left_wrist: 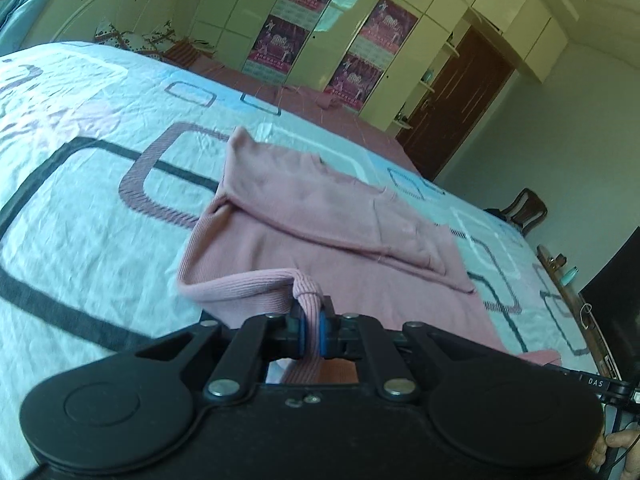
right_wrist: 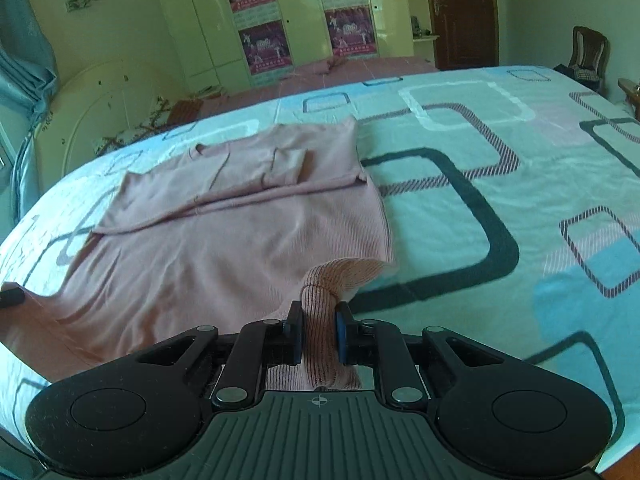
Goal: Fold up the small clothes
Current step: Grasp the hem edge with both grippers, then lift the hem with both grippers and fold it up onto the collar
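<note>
Left wrist view: my left gripper (left_wrist: 311,326), at lower centre of the frame, is clamped on a ribbed hem corner of the pink top (left_wrist: 320,216), the fold of fabric pinched tight between the blue pads (left_wrist: 303,330) and lifted off the bedsheet (left_wrist: 80,208). From there the garment stretches up toward mid-frame, its sleeves already folded across the body. Part of a hand (left_wrist: 618,446) shows at the lower right edge.

Right wrist view: my right gripper (right_wrist: 319,330), also at lower centre, grips the other hem corner, a thicker roll of ribbed cloth between its pads. The pink top spreads up and to the left across the patterned sheet. Beyond the bed, in the upper part of the frame, I see a wardrobe (right_wrist: 200,12) bearing posters (right_wrist: 256,20), and a dark door (right_wrist: 460,12) at upper right.
</note>
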The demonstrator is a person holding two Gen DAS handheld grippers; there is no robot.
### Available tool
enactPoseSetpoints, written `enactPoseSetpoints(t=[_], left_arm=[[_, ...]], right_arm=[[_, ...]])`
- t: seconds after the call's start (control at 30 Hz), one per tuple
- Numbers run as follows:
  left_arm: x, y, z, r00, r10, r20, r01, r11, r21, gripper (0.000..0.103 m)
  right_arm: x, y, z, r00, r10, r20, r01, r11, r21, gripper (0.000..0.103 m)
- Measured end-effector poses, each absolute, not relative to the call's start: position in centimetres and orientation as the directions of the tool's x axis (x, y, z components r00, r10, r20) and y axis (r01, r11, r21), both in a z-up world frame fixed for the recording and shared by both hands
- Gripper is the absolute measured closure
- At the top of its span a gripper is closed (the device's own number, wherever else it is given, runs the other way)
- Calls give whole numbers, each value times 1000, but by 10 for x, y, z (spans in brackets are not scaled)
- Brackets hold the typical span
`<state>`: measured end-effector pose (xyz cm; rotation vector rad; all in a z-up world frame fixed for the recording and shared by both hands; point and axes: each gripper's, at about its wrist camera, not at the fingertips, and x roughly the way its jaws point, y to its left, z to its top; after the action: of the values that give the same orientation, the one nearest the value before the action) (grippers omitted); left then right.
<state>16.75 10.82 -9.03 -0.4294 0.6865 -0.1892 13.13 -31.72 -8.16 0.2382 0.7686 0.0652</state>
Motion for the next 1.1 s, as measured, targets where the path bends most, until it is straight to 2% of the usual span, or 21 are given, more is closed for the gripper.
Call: enactPoseSetpoints(t=[0.2, 0.4, 0.57, 0.77, 0.8, 0.83, 0.87, 0.9, 0.93, 0.97, 1.0, 1.1], left_arm=[[235, 103, -76, 811, -286, -510, 29, 891, -453, 98], [314, 98, -74, 834, -250, -493, -5, 889, -459, 98], [374, 104, -88, 832, -187, -523, -94, 881, -465, 98], [425, 107, -118, 780, -114, -616, -180, 901, -394, 95], [430, 106, -122, 768, -100, -632, -190, 908, -375, 90], [435, 106, -126, 758, -85, -646, -203, 912, -357, 80], [438, 106, -128, 751, -75, -656, -208, 916, -343, 75], [438, 107, -129, 747, -66, -661, -209, 921, -328, 61], [437, 108, -128, 752, -56, -657, -209, 925, -318, 42], [433, 111, -126, 763, -49, -644, -204, 928, -312, 34], [431, 113, -122, 778, -47, -627, -192, 932, -307, 30], [428, 118, -117, 781, -93, -617, -129, 943, -306, 30]], right_arm=[[198, -338, -59, 775, 144, -615, 39, 961, 273, 88], [293, -349, -60, 779, 176, -602, 52, 938, 342, 88], [372, -351, -76, 759, 184, -624, 74, 928, 365, 88], [437, -360, -110, 713, 196, -674, 122, 911, 394, 87], [445, -363, -116, 700, 202, -685, 133, 906, 402, 87], [451, -365, -122, 691, 204, -694, 145, 901, 409, 87], [455, -369, -127, 689, 206, -694, 154, 895, 419, 83], [457, -371, -129, 688, 209, -695, 158, 892, 424, 75], [458, -373, -130, 692, 204, -692, 156, 894, 420, 67], [459, -374, -129, 700, 196, -687, 149, 900, 409, 60], [458, -377, -128, 707, 190, -681, 141, 906, 400, 57], [459, -384, -124, 727, 208, -654, 103, 909, 404, 54]])
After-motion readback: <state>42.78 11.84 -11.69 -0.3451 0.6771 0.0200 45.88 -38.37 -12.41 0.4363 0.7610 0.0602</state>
